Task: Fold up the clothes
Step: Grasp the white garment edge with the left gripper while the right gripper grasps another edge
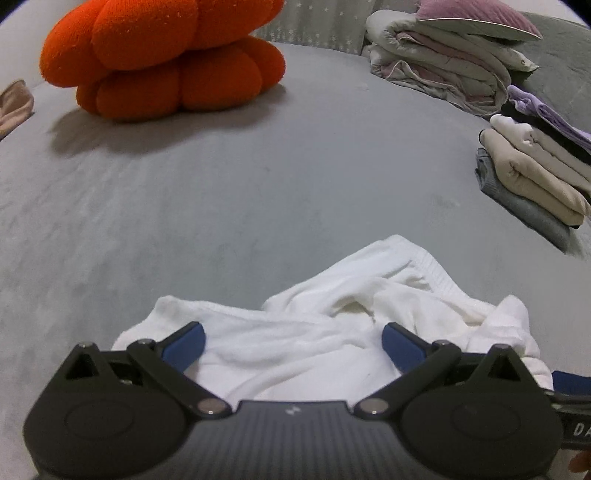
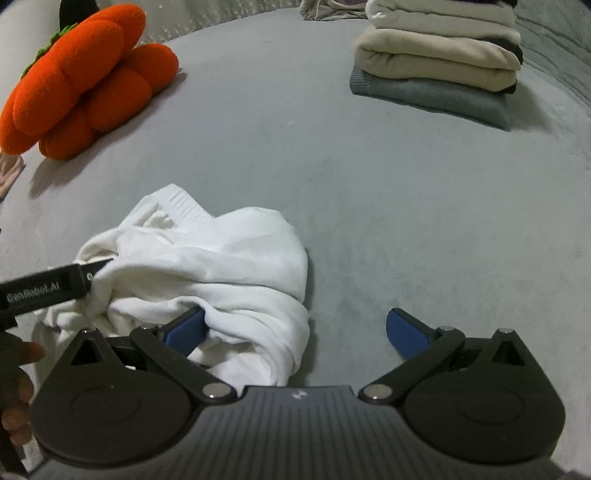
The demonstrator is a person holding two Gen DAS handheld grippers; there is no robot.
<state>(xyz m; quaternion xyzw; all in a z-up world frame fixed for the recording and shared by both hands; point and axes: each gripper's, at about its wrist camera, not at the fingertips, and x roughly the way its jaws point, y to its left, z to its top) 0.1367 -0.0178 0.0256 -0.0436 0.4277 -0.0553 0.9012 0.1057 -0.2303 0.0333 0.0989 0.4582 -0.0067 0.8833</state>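
Overhead-forward, left wrist view: the left gripper [image 1: 293,341] hangs low over a crumpled white garment [image 1: 332,314], fingers spread wide, blue pads [image 1: 188,345] on either side of the cloth's near part and pinching nothing. The garment lies bunched on a grey bed surface [image 1: 258,184], a ribbed hem visible at its far edge. An orange plush cushion [image 1: 162,59] sits well back on the left. Far right, a stack of folded clothes [image 1: 535,173] in beige, grey and lilac; behind it a heap of folded bedding [image 1: 443,70] with a mauve pillow [image 1: 476,16] on top. A tan cloth edge [image 1: 13,107] shows at the left border. At the lower right edge, part of the other tool's blue finger shows beside the garment.

Right wrist view: the right gripper [image 2: 295,332] is likewise spread wide, holding nothing. Its left pad [image 2: 186,330] is touching a fold at the garment's [image 2: 221,266] near edge; its right pad [image 2: 404,336] is over bare bed surface [image 2: 369,184]. The left gripper's [image 2: 94,267] black body enters from the left, its tip against the garment's left side, with fingers of the person's hand [image 2: 16,387] below it. The cushion [image 2: 85,85] is far left, the folded stack [image 2: 439,62] far right.
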